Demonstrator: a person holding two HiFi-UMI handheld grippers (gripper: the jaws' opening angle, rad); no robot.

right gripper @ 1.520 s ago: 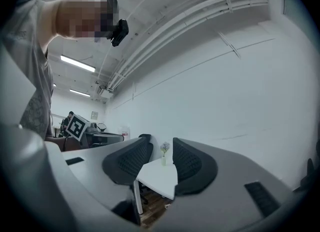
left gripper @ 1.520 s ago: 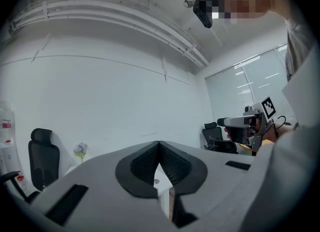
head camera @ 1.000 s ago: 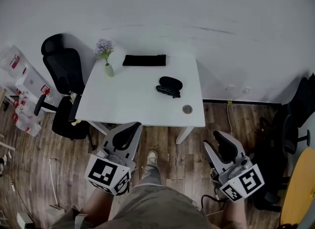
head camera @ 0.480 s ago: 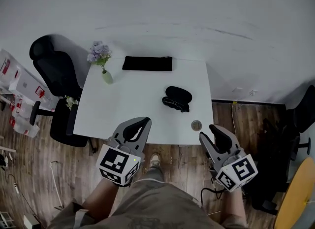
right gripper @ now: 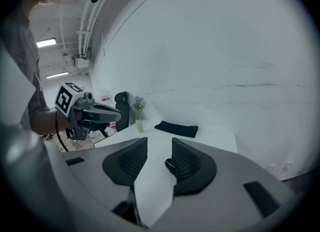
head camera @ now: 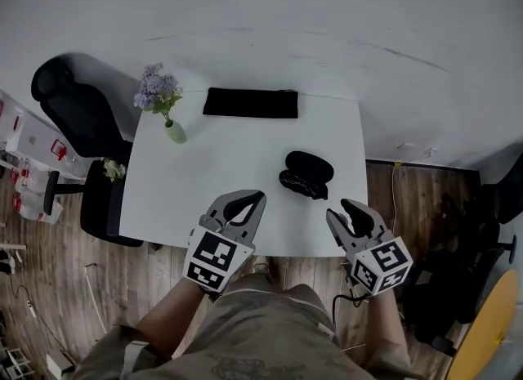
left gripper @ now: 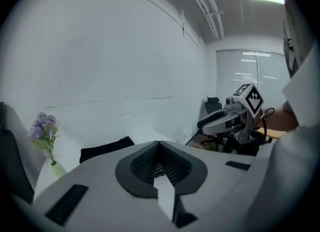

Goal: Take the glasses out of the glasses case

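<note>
A white table (head camera: 212, 182) fills the middle of the frame, with a black glasses case (head camera: 309, 166) lying right of centre. At its lower edge, the left tongs (head camera: 249, 198) are clenched on nothing. The right tongs (head camera: 341, 209) are spread and empty.

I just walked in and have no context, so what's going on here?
A person stands at the near edge of a white table, a gripper in each hand. The left gripper has its jaws together, the right gripper has them apart, and neither holds anything. The black glasses case lies untouched on the table, just beyond the right gripper.
</note>
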